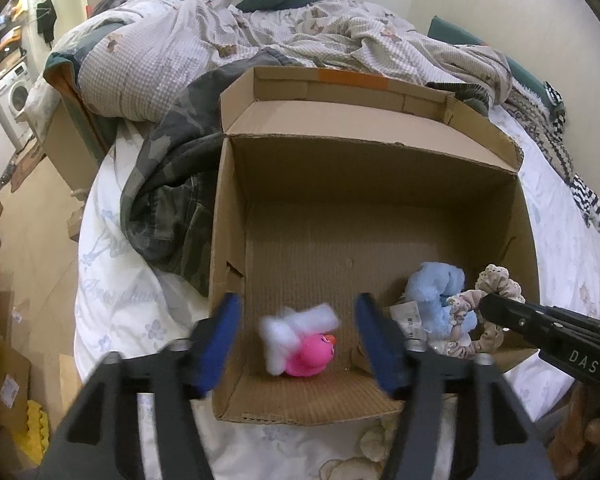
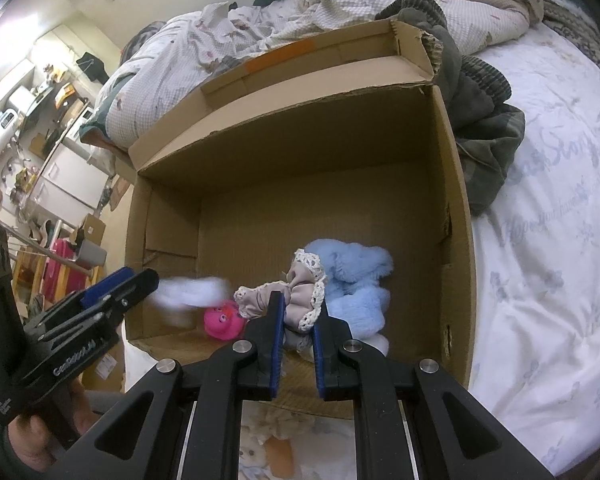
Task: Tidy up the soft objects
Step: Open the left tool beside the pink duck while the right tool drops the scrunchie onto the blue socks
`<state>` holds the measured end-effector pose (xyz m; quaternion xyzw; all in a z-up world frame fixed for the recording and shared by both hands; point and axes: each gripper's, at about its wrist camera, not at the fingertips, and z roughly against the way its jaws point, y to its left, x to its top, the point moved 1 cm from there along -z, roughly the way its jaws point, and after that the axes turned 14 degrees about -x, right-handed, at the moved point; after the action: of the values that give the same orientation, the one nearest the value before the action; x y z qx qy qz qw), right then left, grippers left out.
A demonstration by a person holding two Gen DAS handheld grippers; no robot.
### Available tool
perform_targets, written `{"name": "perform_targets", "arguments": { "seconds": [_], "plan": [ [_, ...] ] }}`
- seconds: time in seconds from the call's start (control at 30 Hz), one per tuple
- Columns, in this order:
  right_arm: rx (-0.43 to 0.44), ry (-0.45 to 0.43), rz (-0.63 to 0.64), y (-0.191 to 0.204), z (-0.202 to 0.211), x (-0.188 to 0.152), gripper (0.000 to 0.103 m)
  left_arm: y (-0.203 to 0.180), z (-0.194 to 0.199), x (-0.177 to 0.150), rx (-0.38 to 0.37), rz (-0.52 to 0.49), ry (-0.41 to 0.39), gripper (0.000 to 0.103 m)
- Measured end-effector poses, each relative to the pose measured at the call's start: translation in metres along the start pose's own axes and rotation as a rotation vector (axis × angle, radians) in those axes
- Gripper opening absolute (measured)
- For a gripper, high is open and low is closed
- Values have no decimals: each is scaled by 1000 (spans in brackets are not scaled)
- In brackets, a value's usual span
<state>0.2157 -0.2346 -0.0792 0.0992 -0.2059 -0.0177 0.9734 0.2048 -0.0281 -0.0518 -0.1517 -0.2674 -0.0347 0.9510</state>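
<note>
I see a matt corrugated cardboard box point(image 1: 380, 184), a fluffy blue plush point(image 2: 352, 276), a lace-edged cloth scrunchie point(image 2: 300, 300), a glossy pink toy point(image 1: 310, 354), and matt black plastic on my right gripper point(image 2: 297, 316).

I see the open brown cardboard box point(image 1: 364, 184) bare across its far floor, so that is where I have room. Its near end is crowded: pink-and-white plush toy point(image 1: 304, 354), fluffy light-blue plush point(image 2: 354, 276), and beige lace-edged scrunchie point(image 2: 300, 296).
</note>
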Motion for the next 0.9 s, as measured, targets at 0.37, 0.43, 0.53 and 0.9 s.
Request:
{"name": "perform_targets", "arguments": {
  "seconds": [0.37,0.43,0.53,0.9],
  "plan": [
    [19,-19,-4,3,3,2,32,3,0,1,14,5,19,62],
    [21,-47,-19,1,7,3,71,5,0,1,15,12,16,62],
    [39,-101,-43,-2,17,6,85,9,2,3,15,29,5,62],
    [3,-110,-25,1,17,8,92,10,3,2,10,36,10,62]
  ]
}}
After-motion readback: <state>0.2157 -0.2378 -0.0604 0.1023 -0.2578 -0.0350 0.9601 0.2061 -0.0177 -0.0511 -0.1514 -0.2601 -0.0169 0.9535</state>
